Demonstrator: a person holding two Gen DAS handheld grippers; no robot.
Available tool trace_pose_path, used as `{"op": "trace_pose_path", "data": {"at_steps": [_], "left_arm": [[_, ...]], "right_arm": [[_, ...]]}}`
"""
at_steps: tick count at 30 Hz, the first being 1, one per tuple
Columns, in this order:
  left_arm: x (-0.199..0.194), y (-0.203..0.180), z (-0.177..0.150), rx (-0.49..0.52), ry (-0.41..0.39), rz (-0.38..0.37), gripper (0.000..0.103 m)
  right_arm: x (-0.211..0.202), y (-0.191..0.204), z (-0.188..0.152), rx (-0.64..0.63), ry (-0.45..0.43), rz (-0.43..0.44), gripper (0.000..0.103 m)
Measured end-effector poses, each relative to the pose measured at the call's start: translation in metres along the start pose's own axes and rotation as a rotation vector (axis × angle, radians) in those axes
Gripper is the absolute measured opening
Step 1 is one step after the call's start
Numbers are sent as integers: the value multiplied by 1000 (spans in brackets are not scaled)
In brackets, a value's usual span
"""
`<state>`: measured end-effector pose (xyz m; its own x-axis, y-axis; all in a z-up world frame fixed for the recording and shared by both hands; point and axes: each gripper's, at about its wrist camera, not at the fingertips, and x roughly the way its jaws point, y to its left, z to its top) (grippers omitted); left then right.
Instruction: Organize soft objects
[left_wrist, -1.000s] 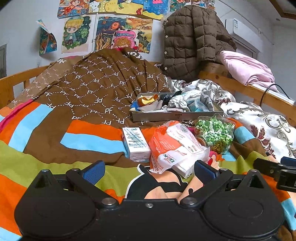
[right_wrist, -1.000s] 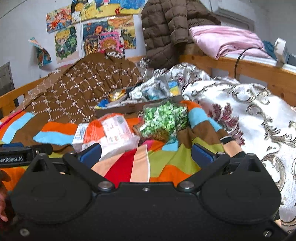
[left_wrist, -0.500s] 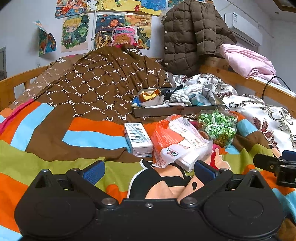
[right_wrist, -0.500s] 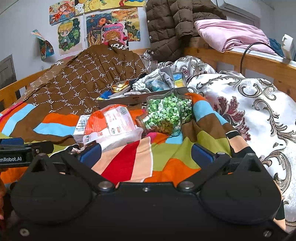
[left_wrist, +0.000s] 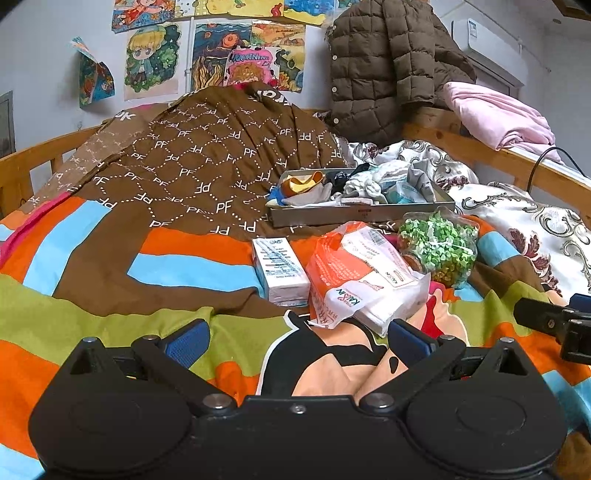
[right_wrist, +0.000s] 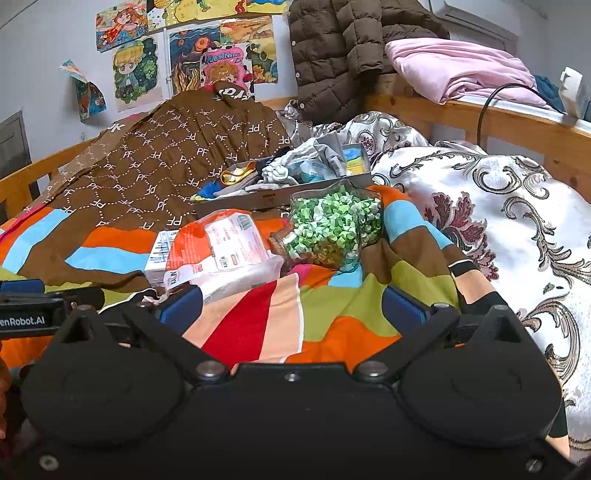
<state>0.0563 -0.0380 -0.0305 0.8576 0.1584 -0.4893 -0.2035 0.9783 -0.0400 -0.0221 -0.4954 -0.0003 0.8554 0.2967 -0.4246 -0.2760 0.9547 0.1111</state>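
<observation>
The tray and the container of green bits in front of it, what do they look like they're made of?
Tray: probably metal, with a dull grey sheen and thin straight walls, though painted card is possible. Container: clear glossy plastic or glass, since the green bits show through the wall; which one I cannot tell.

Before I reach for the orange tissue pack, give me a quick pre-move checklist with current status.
1. Left hand-held gripper open, holding nothing: ok.
2. Right hand-held gripper open, holding nothing: ok.
3. Orange tissue pack in view, unobstructed on top: ok.
4. Clear of neighbours: not ok; white carton touches its left side, bag of green pieces sits close on the right.
5. Room in grey tray: cannot tell; it looks crowded with cloth items.
</observation>
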Motion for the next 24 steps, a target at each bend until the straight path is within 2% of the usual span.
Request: {"op": "trace_pose_path", "data": {"at_steps": [24], "left_arm": [[1,-2,-2,5,11,-3,102]], "right_arm": [[0,-1,0,1,0,-1,102]]}}
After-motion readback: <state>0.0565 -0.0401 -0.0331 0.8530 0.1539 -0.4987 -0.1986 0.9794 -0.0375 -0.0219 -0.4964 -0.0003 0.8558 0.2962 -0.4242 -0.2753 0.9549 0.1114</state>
